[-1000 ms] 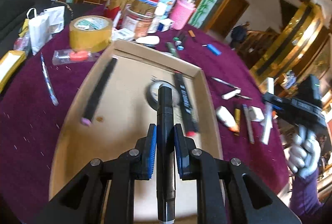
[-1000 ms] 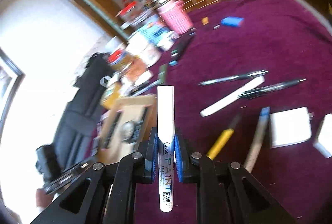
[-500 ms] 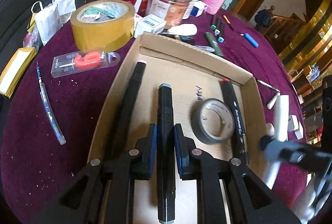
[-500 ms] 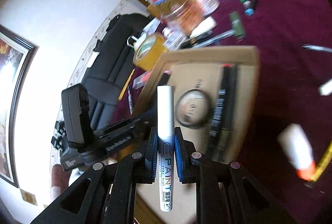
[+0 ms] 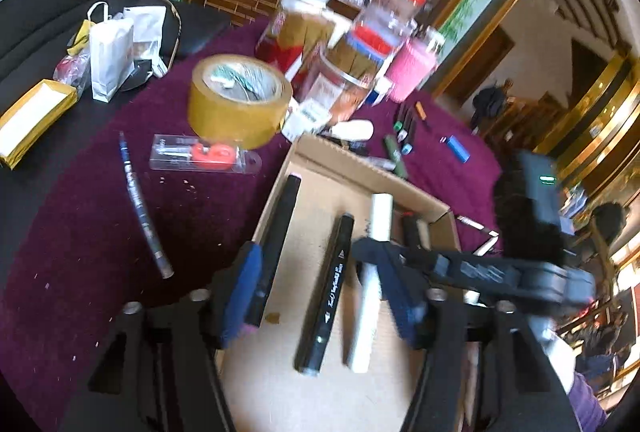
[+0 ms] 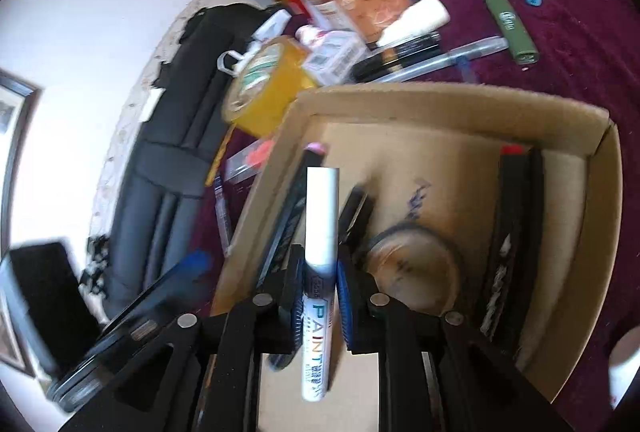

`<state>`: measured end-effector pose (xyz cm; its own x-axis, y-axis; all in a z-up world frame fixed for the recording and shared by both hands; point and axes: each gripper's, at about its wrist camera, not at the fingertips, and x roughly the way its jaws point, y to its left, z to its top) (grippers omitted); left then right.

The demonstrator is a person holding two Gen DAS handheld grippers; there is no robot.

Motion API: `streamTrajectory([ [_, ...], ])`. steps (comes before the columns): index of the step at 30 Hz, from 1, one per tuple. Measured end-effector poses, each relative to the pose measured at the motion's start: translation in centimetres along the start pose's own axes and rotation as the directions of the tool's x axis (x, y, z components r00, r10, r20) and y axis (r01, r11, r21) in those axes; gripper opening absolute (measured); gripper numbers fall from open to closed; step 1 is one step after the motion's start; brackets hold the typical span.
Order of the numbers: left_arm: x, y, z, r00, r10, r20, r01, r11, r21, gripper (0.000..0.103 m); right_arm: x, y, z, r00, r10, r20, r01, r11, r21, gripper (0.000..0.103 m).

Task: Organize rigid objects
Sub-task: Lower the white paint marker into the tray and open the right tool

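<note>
The cardboard box (image 5: 360,159) lies on the purple cloth. My left gripper (image 5: 322,296) hangs low over it, jaws opening wide. Between them a black marker (image 5: 338,264) lies loose on the box floor, touched by neither pad. My right gripper (image 6: 318,288) comes in from the right and grips a white paint marker (image 6: 322,216). Its jaws are just starting to open, with the pads still on the barrel. In the left wrist view that white marker (image 5: 380,216) sits just right of the black one. A pink-tipped black marker (image 5: 280,224), a grey tape roll (image 6: 416,272) and a red-capped marker (image 6: 512,216) are also in the box.
A brown packing tape roll (image 5: 240,99), jars and a pink cup (image 5: 412,75) crowd the cloth behind the box. A clear blister pack (image 5: 204,157) and a pen (image 5: 140,207) lie to its left. A green lighter (image 6: 510,27) and markers lie beyond its far rim.
My left jaws have spread and let the black marker go onto the box floor. My right gripper has swung from the loose pens to over the box with the white marker.
</note>
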<state>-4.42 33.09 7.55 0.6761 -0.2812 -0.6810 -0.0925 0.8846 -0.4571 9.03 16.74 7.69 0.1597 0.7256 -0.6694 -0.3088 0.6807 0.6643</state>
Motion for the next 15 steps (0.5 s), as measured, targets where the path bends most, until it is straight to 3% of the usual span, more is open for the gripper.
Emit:
streamTrajectory([
  [2, -1.0, 0.2, -0.7, 1.0, -0.021, 0.014, 0.021, 1.0, -0.012, 0.063, 0.2, -0.4, 0.6, 1.0, -0.005, 0.009, 0.005, 1.0, 0.014, 0.024],
  [6, -2.4, 0.8, -2.0, 0.998, -0.056, 0.029, 0.057, 0.997, -0.043, 0.065, -0.6, -0.2, 0.9, 0.999, -0.024, 0.039, 0.024, 1.0, 0.001, 0.05],
  [9, -4.0, 1.3, -3.1, 0.995, -0.085, 0.056, 0.089, 0.993, -0.075, 0.066, -2.1, 0.2, 0.3, 0.998, -0.02, 0.061, 0.021, 1.0, -0.013, 0.055],
  [11, -5.6, 1.5, -3.9, 0.991, -0.092, 0.099, 0.1, 0.992, -0.078, 0.073, -3.5, 0.4, -0.7, 0.998, -0.012, 0.068, 0.015, 0.999, -0.039, 0.056],
  [15, -7.9, 2.2, -5.2, 0.982, -0.087, 0.17, 0.104, 0.99, -0.094, 0.079, -4.2, 0.8, -2.9, 1.0, -0.002, 0.003, 0.002, 0.997, -0.083, 0.057],
])
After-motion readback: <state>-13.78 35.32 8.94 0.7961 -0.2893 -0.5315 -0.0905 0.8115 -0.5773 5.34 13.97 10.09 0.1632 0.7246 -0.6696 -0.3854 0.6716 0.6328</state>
